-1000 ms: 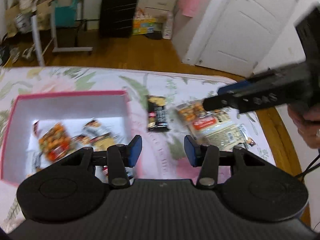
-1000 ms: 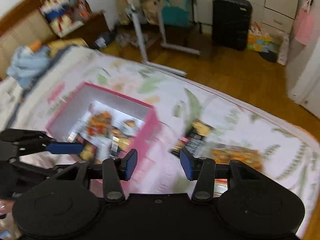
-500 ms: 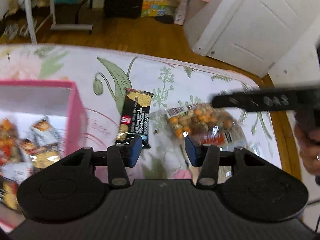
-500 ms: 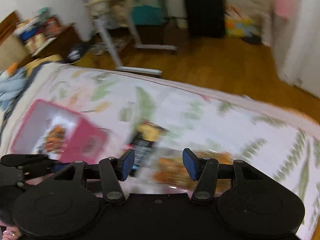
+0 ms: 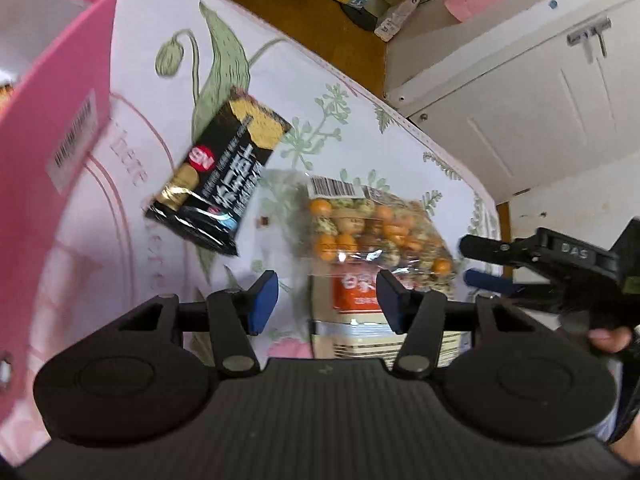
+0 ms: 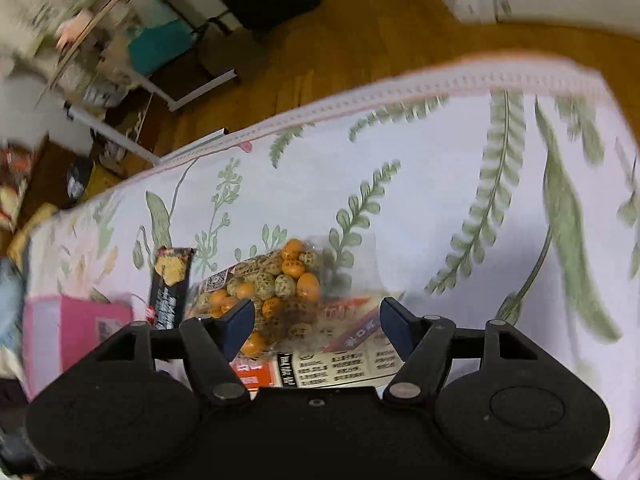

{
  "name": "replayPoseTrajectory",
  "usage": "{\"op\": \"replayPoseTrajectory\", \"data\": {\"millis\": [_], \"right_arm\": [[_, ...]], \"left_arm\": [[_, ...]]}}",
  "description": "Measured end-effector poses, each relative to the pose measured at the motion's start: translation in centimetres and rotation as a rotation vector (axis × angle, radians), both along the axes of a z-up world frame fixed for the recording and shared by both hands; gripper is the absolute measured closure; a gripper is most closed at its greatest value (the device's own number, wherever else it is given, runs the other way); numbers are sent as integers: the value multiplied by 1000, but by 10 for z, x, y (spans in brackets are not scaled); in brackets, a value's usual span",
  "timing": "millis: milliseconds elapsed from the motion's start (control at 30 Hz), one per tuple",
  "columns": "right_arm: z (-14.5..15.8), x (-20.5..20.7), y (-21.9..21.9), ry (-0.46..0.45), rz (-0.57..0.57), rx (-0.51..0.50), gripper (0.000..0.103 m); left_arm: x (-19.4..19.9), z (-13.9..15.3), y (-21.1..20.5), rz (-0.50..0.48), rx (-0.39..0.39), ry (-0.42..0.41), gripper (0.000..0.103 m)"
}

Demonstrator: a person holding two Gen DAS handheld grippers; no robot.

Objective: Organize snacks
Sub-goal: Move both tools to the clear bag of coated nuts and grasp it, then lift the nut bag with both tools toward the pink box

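A clear bag of orange and speckled nuts (image 5: 376,236) lies on the floral bedspread (image 5: 168,80), just beyond my open, empty left gripper (image 5: 326,300). A black snack packet (image 5: 218,178) lies to its left, next to the pink box (image 5: 52,152). My right gripper (image 6: 316,324) is open and empty, low over the same nut bag (image 6: 272,284), whose label end lies between its fingers. The black packet (image 6: 170,288) and pink box (image 6: 76,328) show at its left. The right gripper also shows in the left wrist view (image 5: 500,264), at the bag's right.
A second pale packet (image 5: 352,340) lies under the nut bag's near end. The bed edge (image 6: 360,96) runs along a wooden floor (image 6: 340,40). A white door (image 5: 540,92), a black case and a desk stand beyond the bed.
Both grippers have moved away from the pink box toward the nut bag and dropped lower over it. The right gripper has swung right. Both stay open.
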State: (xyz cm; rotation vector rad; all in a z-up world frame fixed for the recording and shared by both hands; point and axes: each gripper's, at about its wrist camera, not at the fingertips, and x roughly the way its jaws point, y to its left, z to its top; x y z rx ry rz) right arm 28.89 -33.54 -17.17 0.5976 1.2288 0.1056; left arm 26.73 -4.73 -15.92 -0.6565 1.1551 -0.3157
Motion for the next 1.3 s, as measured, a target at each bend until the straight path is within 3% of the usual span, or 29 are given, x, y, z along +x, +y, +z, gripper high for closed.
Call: {"op": "replayPoseTrajectory", "data": {"millis": [167, 333, 500, 700, 1000, 1100, 1167, 1267, 1300], "right_arm": [[-16, -3, -8, 32, -101, 118, 19], [-21, 3, -3, 33, -77, 104, 18], [-21, 11, 9, 7, 13, 30, 17], [-20, 20, 10, -37, 55, -25, 17], [-30, 22, 13, -58, 54, -18, 16], [-27, 17, 20, -103, 70, -64, 20], [-22, 11, 19, -139, 81, -63, 33], [-10, 1, 21, -190, 122, -139, 43], [-5, -3, 24, -212, 145, -178, 59]], "left_arm": [[7, -15, -5, 98, -100, 105, 48], [14, -28, -14, 216, -129, 183, 45], [15, -31, -18, 279, -123, 165, 43], [16, -38, -14, 294, -169, 167, 52], [16, -39, -15, 276, -167, 148, 60], [17, -37, -19, 254, -131, 128, 63], [17, -30, -24, 215, -88, 83, 65], [15, -16, -33, 151, -10, -1, 72], [13, -11, -36, 132, 18, -34, 76]]}}
